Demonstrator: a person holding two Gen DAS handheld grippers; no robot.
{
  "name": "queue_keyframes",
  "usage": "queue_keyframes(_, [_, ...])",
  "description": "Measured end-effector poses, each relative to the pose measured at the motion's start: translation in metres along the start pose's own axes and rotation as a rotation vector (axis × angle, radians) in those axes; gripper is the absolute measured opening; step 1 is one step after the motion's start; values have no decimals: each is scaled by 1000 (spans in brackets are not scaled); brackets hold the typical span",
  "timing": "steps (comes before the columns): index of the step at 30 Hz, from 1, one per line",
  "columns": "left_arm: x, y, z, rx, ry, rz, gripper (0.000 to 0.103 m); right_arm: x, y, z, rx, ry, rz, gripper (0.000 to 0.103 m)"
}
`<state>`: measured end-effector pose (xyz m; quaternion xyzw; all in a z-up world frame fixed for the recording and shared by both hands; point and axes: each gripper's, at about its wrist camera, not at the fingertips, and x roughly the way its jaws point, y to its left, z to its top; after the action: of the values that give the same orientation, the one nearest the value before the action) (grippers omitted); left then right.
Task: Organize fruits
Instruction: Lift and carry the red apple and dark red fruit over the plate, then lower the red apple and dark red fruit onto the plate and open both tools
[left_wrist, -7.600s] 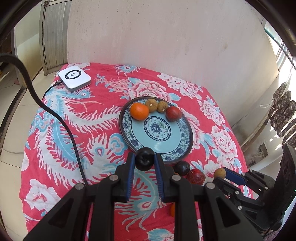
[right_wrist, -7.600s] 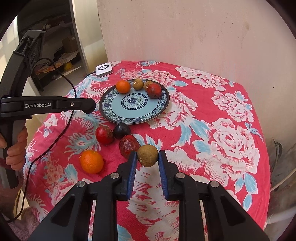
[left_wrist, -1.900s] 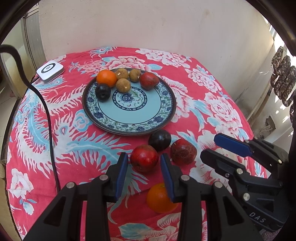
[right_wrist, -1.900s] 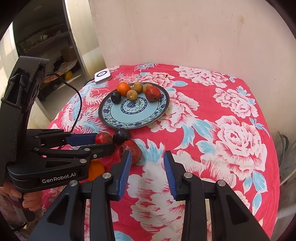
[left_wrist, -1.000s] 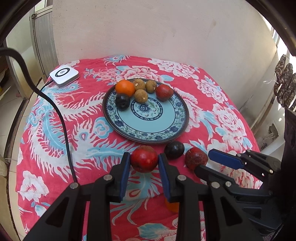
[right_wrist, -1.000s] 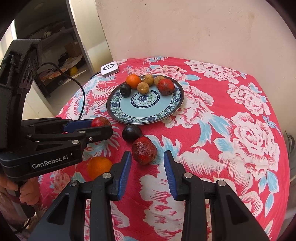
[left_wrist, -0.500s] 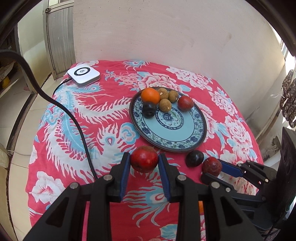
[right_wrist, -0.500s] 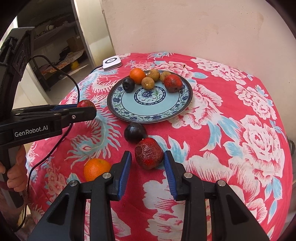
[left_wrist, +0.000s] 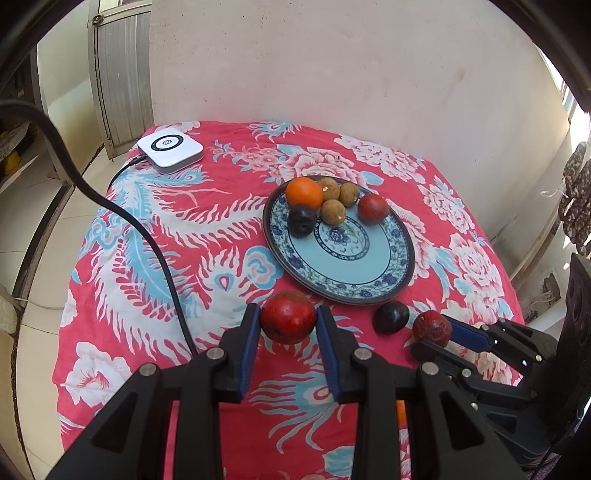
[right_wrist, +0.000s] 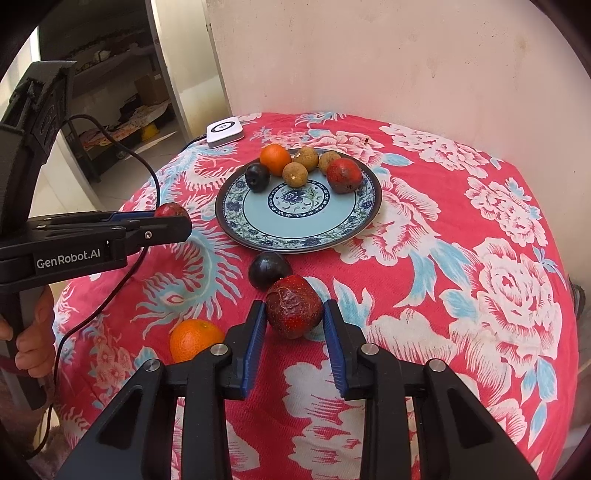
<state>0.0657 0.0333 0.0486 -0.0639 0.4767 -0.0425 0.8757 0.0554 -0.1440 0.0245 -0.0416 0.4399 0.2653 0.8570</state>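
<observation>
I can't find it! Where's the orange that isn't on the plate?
In the right wrist view, the orange lies on the tablecloth at lower left, beside the right gripper, left of the wrinkled red fruit.

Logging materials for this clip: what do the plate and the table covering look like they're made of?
Plate: probably glazed ceramic, glossy, with a blue floral pattern and dark rim. Table covering: woven printed fabric, matte, creased and draping over the edge.

A smooth red fruit (left_wrist: 288, 316) hangs above the desk, clear of the cloth. A wrinkled red fruit (right_wrist: 294, 306) lies near the front edge, touching a dark plum (right_wrist: 269, 270) (an orange (right_wrist: 195, 339) sits left).
</observation>
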Motion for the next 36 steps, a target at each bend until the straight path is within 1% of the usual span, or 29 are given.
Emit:
queue_keyframes(12, [-3, -1, 2, 1, -8, -9, 32, -8, 3, 3, 2, -24, 12, 33])
queue_keyframes(22, [-4, -10, 12, 29, -21, -30, 32, -7, 3, 16, -24, -39, 6, 33])
queue_keyframes(33, [9, -20, 25, 55, -8, -60, 32, -3, 7, 34, -59, -56, 8, 33])
queue_keyframes(36, [14, -20, 30, 57, -3, -57, 32, 1, 8, 39, -71, -57, 8, 33])
